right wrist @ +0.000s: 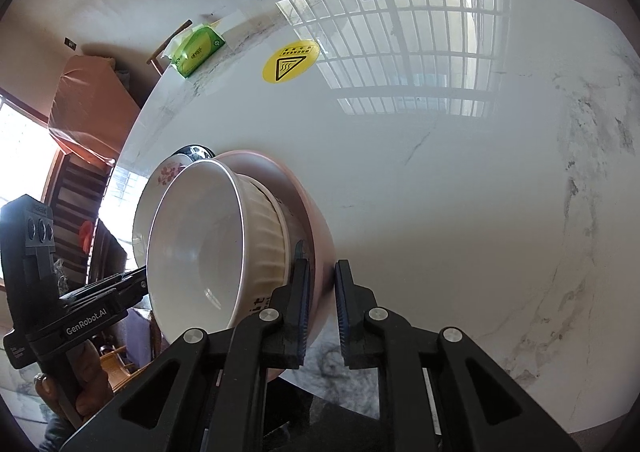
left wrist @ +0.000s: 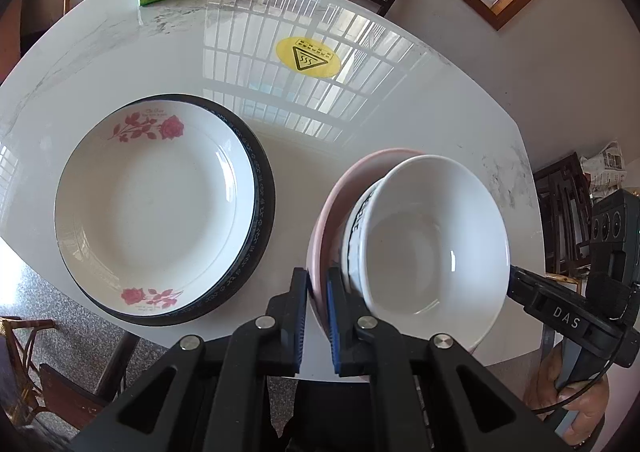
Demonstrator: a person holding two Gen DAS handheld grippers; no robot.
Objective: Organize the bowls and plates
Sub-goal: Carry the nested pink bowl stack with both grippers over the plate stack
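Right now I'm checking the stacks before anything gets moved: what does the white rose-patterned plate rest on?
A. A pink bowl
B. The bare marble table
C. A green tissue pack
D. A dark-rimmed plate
D: the white rose-patterned plate lies on a larger dark-rimmed plate, whose black patterned rim shows around its right and lower edge on the white marble table.

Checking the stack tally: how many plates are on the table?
2 visible: a rose-patterned plate lying on a black-rimmed plate, stacked left of the bowls. More could be hidden underneath.
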